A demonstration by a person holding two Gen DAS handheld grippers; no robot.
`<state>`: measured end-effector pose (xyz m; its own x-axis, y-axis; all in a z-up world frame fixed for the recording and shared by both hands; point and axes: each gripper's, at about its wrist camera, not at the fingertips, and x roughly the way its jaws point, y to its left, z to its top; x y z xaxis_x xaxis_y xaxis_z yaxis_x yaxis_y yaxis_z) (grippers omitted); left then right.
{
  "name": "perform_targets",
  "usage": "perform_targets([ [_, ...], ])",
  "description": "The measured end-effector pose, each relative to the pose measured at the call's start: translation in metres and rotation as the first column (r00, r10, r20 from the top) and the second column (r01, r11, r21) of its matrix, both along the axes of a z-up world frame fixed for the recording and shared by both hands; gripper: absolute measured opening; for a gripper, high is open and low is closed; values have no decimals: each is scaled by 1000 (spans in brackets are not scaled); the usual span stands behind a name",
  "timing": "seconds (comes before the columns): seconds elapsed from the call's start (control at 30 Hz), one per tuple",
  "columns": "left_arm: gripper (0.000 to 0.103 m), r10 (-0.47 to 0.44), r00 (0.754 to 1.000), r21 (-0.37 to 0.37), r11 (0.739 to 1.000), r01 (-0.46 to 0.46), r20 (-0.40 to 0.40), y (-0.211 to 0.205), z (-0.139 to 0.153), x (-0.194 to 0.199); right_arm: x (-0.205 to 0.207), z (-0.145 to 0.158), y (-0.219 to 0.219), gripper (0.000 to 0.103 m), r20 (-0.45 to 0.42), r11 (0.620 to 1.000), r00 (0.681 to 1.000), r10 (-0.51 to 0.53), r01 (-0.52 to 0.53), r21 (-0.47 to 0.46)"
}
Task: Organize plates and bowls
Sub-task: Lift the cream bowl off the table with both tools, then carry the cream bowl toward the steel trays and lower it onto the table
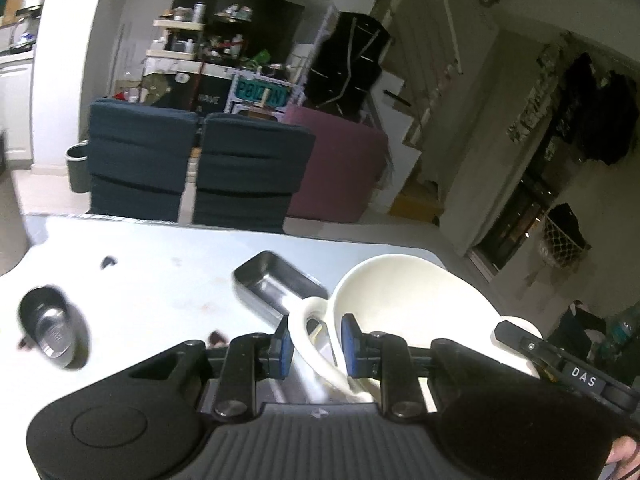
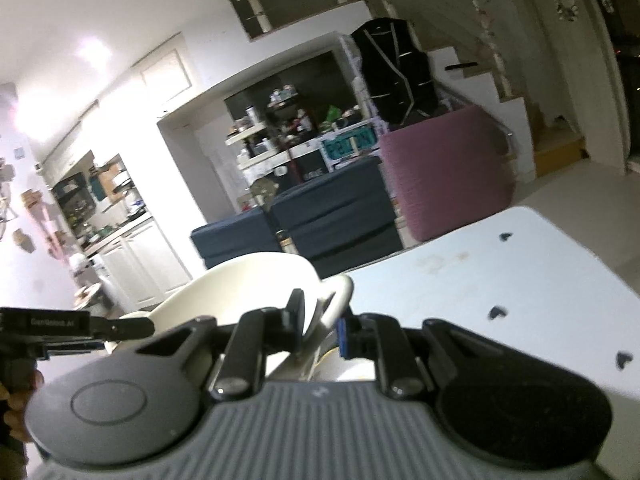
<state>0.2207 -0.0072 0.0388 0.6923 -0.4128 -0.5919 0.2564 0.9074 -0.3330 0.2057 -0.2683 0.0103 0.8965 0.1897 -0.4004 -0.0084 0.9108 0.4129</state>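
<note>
You are standing in a lived-in home: white kitchen cabinets (image 2: 132,256), a white staircase (image 2: 480,80) and cluttered storage shelves (image 1: 192,36) are surrounding you.

Each camera rides just behind its own fingers, close over the bench (image 1: 160,280), looking forward and slightly down. The left view faces the blue chairs (image 1: 192,168) at 12 o'clock; the right view, tilted, finds them there too. Both share the cream bowl (image 1: 400,304) and the staircase.
</note>
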Motion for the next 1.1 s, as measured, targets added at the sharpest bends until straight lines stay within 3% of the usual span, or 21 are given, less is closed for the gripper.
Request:
perform_targets([
  [0.57,26,90,995,-46,995,-92,-50,100,-52,-69,0,-22,64,19,-91,977,973,211,-213,-14],
  [1.1,26,65,973,-58,995,-80,-220,116,-115,-67,-6,-68,90,20,-321,964,914,248,-266,-14],
])
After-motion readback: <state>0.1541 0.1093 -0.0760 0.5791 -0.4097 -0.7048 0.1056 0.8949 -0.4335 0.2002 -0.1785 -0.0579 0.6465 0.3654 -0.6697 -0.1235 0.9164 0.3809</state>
